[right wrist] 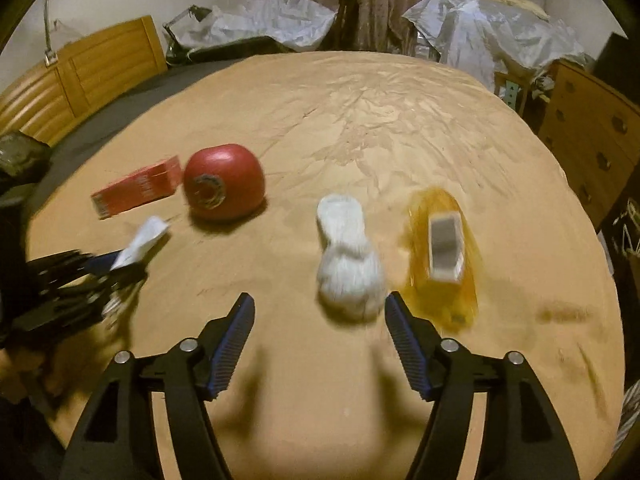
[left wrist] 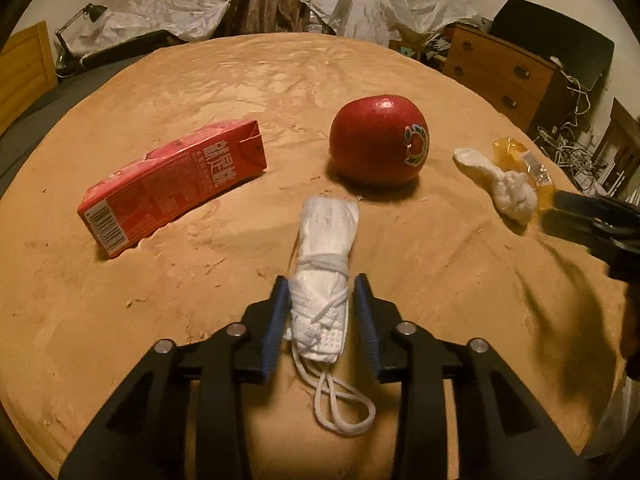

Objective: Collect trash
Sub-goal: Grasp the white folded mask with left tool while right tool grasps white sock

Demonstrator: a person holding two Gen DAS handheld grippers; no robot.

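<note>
My left gripper (left wrist: 322, 280) is shut on a rolled white face mask (left wrist: 328, 232) bound with its own strings; a loop of string hangs below the jaws. Beyond it on the tan blanket (left wrist: 280, 80) lie a red drink carton (left wrist: 176, 184) on its side and a red apple (left wrist: 380, 140) with a sticker. In the right wrist view my right gripper (right wrist: 320, 312) is open, low over the blanket. A crumpled white tissue wad (right wrist: 348, 264) lies just ahead of its tips, nearer the right finger. A yellow plastic wrapper (right wrist: 440, 252) with a white label sits beside the wad. The view is blurred.
A wooden dresser (left wrist: 500, 76) with tangled cables stands at the right. Crumpled plastic sheets (left wrist: 360, 4) pile up behind the bed by the curtain. A desk lamp (left wrist: 80, 20) and a wooden headboard (right wrist: 100, 64) stand at the left.
</note>
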